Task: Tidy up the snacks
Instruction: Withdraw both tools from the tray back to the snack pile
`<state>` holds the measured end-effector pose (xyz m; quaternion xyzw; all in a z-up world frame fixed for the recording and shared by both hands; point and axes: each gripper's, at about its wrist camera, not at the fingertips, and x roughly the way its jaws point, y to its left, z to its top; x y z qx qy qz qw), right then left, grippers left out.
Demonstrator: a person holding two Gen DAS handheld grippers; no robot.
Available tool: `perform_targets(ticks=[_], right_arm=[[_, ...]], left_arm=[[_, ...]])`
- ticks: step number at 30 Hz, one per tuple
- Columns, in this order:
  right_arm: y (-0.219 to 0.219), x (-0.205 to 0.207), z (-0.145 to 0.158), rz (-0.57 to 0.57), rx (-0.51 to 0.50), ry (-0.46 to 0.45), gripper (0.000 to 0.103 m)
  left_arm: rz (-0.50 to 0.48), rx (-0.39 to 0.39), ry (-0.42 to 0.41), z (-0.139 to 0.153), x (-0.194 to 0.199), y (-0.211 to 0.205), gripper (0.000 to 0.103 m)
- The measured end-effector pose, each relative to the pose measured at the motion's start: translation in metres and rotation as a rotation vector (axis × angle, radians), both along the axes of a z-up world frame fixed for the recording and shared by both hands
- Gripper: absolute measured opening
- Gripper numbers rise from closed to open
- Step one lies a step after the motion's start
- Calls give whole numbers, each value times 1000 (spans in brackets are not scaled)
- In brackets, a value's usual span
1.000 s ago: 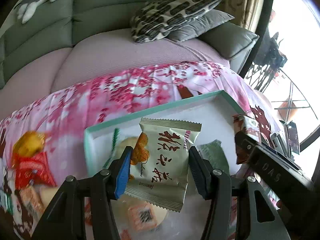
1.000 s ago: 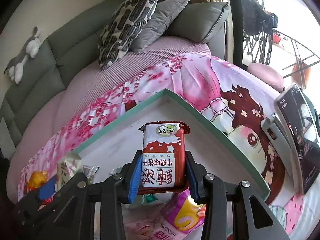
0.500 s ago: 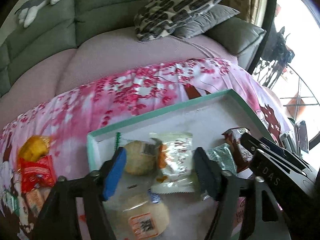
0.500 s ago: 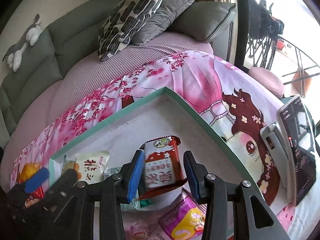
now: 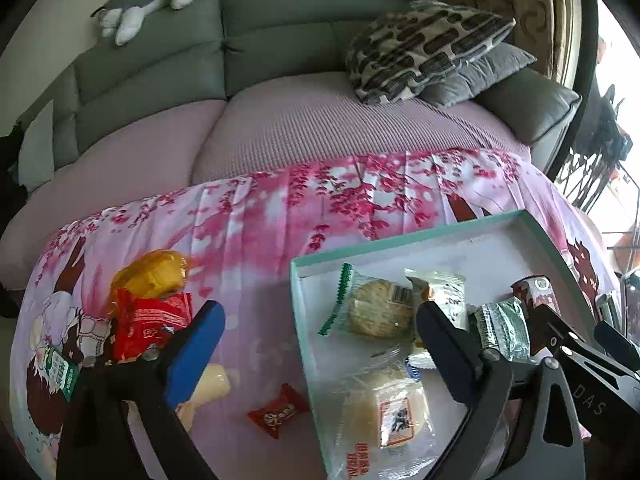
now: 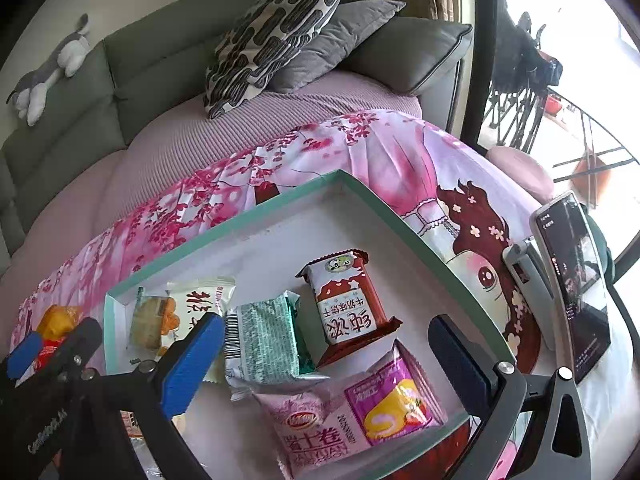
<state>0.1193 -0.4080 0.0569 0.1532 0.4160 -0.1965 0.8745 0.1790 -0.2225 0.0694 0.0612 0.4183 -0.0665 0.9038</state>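
Note:
A white tray with a teal rim [image 5: 400, 238] [image 6: 224, 232] lies on the pink flowered cloth. My left gripper [image 5: 320, 356] hovers over the tray's left edge. Its jaws are opening wide and grip nothing. The beige snack pack [image 5: 440, 292] [image 6: 204, 300] lies flat in the tray beside a round cracker pack [image 5: 376, 308]. My right gripper [image 6: 326, 360] hangs over the tray's near side, jaws also opening and gripping nothing. Under it lie the red-and-white pack [image 6: 348, 300], a green pack [image 6: 264, 340] and a pink roll pack [image 6: 352, 412].
Loose snacks lie on the cloth left of the tray: a red candy [image 5: 278, 412], a red pack [image 5: 148, 320], a yellow pack [image 5: 152, 272] and a small green carton [image 5: 60, 372]. A phone on a stand [image 6: 576, 280] stands right of the tray. Behind is a sofa with pillows [image 6: 276, 36].
Both grippers let go of their packs, which now lie in the tray. Both jaws spread wide and drew back, and the left one swung toward the tray's left edge.

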Motion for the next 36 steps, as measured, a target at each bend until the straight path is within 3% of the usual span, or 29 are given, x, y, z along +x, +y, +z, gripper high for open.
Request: perform_targets(ticks=[11,24,36], right_arm=[[34,-11,15,1,-19,-63,103],[128,-5,29,253,38,-131,103],[219,10,0,463,125,-61,103]], left_arm=[[124,-49,11,-3,-12,59,103],[298,-20,33,-4,-34,167,103],[439,-84,58,-7,-59,248,103]])
